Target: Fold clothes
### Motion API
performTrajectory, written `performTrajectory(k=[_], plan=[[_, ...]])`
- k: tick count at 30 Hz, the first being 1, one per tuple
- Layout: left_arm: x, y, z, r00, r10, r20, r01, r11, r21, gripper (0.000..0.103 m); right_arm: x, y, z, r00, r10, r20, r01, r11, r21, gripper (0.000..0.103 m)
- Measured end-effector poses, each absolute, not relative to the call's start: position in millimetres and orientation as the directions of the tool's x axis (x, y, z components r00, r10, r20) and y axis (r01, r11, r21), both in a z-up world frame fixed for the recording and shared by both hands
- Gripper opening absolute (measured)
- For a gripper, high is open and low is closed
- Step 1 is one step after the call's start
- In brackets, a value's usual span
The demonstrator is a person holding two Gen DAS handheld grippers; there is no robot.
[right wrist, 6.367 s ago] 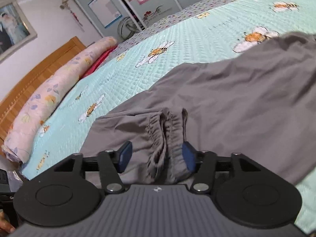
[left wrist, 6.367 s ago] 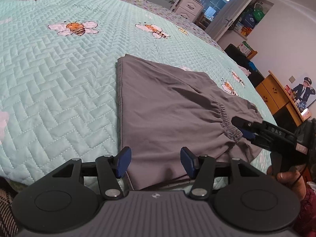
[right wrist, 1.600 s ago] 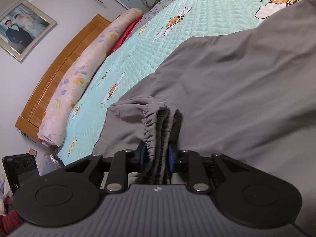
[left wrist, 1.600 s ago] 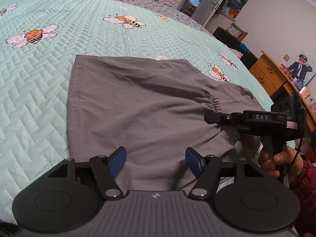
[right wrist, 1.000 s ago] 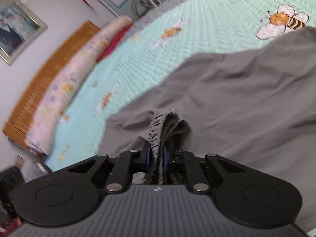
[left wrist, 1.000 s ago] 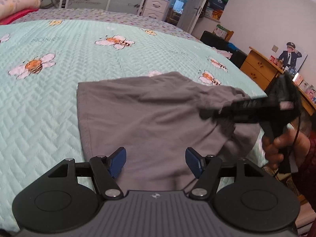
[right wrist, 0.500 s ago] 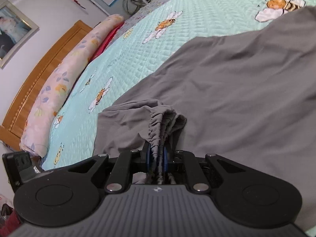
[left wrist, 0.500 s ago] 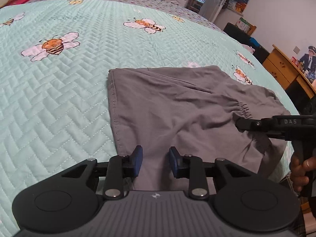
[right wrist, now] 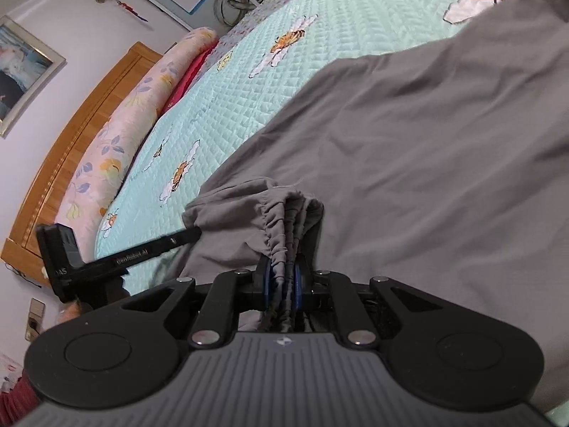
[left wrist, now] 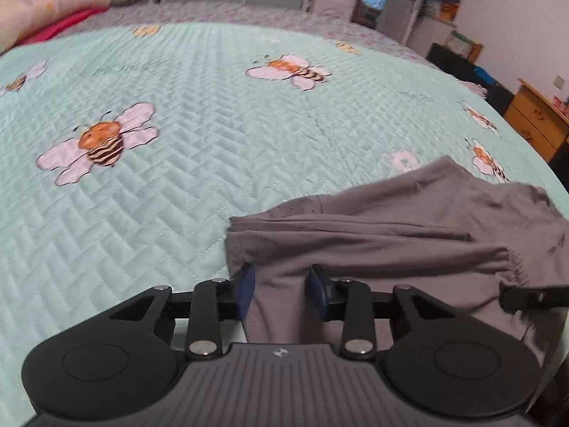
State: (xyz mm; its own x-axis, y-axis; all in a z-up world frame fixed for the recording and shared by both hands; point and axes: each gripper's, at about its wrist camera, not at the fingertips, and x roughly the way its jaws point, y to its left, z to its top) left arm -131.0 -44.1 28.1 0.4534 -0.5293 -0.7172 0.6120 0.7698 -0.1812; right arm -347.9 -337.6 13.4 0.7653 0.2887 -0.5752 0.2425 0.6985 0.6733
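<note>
At the left gripper [left wrist: 281, 290]: partly closed, jaws just drawn in, with a strip of the grey garment [left wrist: 409, 235] filling the gap between the blue pads [left wrist: 245, 290]. Looks pinched rather than merely straddled, since the cloth rises off the bed into the grip.

At the right gripper [right wrist: 282, 281]: nearly shut, clamped on the bunched elastic waistband [right wrist: 281, 227], gathers standing up in a ridge just ahead of the pads.

Outward from the left fingers: hem corner just ahead and slightly left, a fold running away to the right, then the waistband gathers at the far right, where the tip of the other tool shows. Outward from the right fingers: slack grey cloth spreading ahead and to the right, loosely wrinkled, with the left tool's finger touching the near corner of the cloth on the left.

So – long axis of the garment lying crosswise between the two hands, hem end nearer the left, waist end nearer the right, near edge lifted at both. Free body of the cloth ahead of both sets of fingers, resting on the mint quilt [left wrist: 213, 142] near its front edge – plenty of bare quilt beyond.

Likely next: carry both held ends the same way, forward over the resting cloth. Worth matching the two hands to avoid a skewed fold.
</note>
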Motion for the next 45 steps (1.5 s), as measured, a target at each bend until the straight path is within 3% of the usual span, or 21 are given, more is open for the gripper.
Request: performTrajectory(k=[3,5,7,9,12,16,19,23,27,34,38,40,45], plan=[[-146.7,-31.9,50.1,0.497,-0.573,-0.652,0.628,0.756,-0.187,0.043,-346.6,-337.4,12.9,0.773,0.284,-0.567,0.241,0.696,0.677,0.012],[-155.7,-34.9,44.6,0.49,-0.562,-0.667,0.659,0.739,-0.139,0.068,-345.8,-338.6,10.5,0.774,0.281,-0.567,0.245,0.694,0.678,0.012],[-156.4,-48.6,14.9,0.452,-0.449,-0.771,0.695,0.719,-0.011,0.067,-344.5,-339.9,6.0,0.768,0.276,-0.578,0.253,0.698,0.67,0.013],[-161.2,-39.6,19.1,0.459,-0.476,-0.75,0.685,0.727,-0.043,0.065,-344.9,-343.4,1.9,0.767,0.282,-0.577,0.263,0.681,0.683,0.012],[-171.8,-24.0,40.7,0.49,-0.496,-0.717,0.647,0.758,-0.082,0.061,-350.9,-345.7,6.9,0.776,0.274,-0.568,0.266,0.674,0.689,0.022],[-222.6,-13.0,65.5,0.455,-0.606,-0.653,0.753,0.653,-0.081,0.062,-375.2,-341.8,26.1,0.821,0.209,-0.532,0.254,0.701,0.667,0.035],[-263.1,-21.7,42.9,0.399,-0.561,-0.725,0.841,0.538,0.047,0.063,-391.0,-337.8,33.2,0.84,0.191,-0.508,0.236,0.715,0.658,0.046],[-265.0,-9.8,18.6,0.419,-0.511,-0.75,0.809,0.585,0.054,0.076,-390.2,-325.5,14.8,0.793,0.222,-0.568,0.241,0.741,0.626,0.043],[-258.0,-7.7,27.4,0.401,-0.51,-0.761,0.793,0.609,0.009,0.074,-394.3,-314.5,18.9,0.801,0.188,-0.568,0.218,0.792,0.571,0.043],[-253.1,-10.8,29.4,0.389,-0.514,-0.765,0.785,0.619,-0.017,0.073,-422.0,-339.3,14.1,0.857,0.171,-0.486,0.258,0.674,0.692,0.045],[-256.1,-6.0,45.5,0.388,-0.543,-0.745,0.768,0.637,-0.064,0.072,-473.4,-372.1,24.3,0.912,0.013,-0.41,0.324,0.591,0.739,0.046],[-260.0,-8.4,57.1,0.371,-0.586,-0.72,0.771,0.626,-0.113,0.072,-507.2,-390.8,30.7,0.921,-0.121,-0.369,0.373,0.542,0.753,0.054],[-262.0,-49.1,73.0,0.306,-0.679,-0.668,0.807,0.557,-0.196,0.072,-560.4,-435.5,28.2,0.851,-0.368,-0.374,0.508,0.401,0.762,0.059]])
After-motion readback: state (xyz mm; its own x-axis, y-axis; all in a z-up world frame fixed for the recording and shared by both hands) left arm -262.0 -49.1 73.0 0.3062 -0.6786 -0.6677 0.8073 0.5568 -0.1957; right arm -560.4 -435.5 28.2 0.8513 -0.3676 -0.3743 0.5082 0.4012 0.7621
